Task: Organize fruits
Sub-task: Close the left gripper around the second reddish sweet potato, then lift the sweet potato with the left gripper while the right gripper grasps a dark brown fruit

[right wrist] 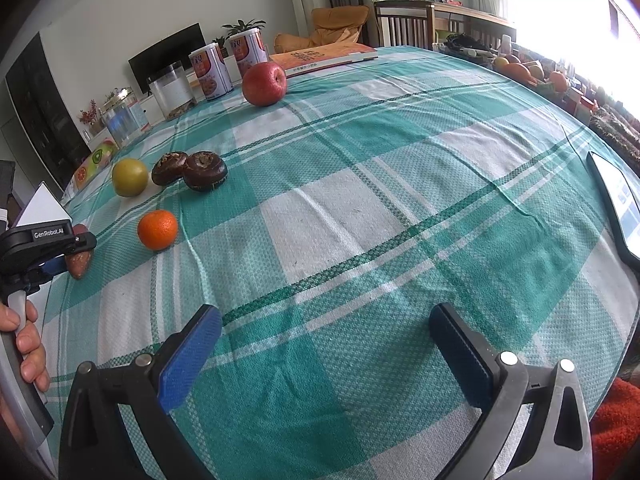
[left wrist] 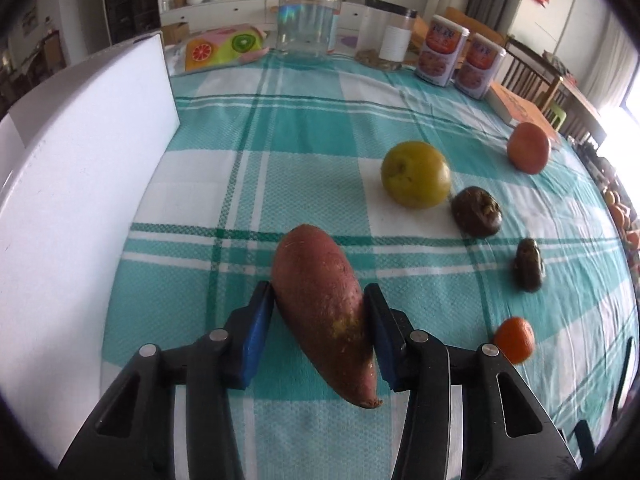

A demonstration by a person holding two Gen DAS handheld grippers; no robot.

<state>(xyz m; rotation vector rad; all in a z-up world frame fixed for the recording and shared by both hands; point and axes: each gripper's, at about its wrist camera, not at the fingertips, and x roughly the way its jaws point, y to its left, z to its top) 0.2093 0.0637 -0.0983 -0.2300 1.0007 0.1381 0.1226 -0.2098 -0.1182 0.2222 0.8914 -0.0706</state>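
The sweet potato (left wrist: 324, 312) is clamped between the blue pads of the left gripper (left wrist: 320, 328), at about six o'clock in the left wrist view, its pointed end toward the camera and apparently just above the checked tablecloth (left wrist: 280, 128). It is judged firm, fairly heavy and rough-skinned, so slipping is unlikely. It is held near its thick middle, which should limit tipping. A white box (left wrist: 80, 160) stands at nine o'clock. A green apple (left wrist: 415, 174) and two dark water chestnuts (left wrist: 477, 212) lie toward two o'clock, and a tangerine (left wrist: 515, 339) at three o'clock. The right gripper (right wrist: 324, 344) is held wide, with nothing between its jaws. A red apple (right wrist: 264, 83) lies at eleven o'clock in its view.
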